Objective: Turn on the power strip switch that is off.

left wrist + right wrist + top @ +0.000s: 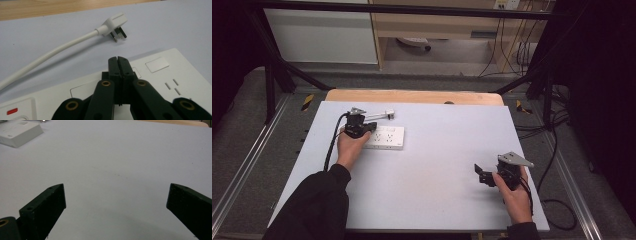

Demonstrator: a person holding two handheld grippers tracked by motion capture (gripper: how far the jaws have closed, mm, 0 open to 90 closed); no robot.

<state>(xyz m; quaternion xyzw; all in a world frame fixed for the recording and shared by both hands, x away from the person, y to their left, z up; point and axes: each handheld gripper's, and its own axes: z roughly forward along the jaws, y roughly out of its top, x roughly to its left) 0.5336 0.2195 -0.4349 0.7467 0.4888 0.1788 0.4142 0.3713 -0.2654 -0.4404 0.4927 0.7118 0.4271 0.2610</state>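
Note:
A white power strip [387, 138] lies flat on the left half of the pale table [432, 200]. My left gripper [369, 127] rests over its left end, jaws pressed together with nothing between them. In the left gripper view the shut tips [117, 60] sit just above the power strip's top face [175, 75], near a red switch [12, 111]. Beyond the strip lies a white plug [115, 25] on its white cable [50, 56], prongs showing. My right gripper [481, 175] hovers low at the right side of the table. Its jaws [116, 190] stand wide apart over bare surface.
A wooden table edge [412, 96] runs along the far side of the pale surface. A black frame [277, 75] stands around the table, with cables [557, 150] on the floor at right. The strip's corner [17, 132] is far from the right gripper.

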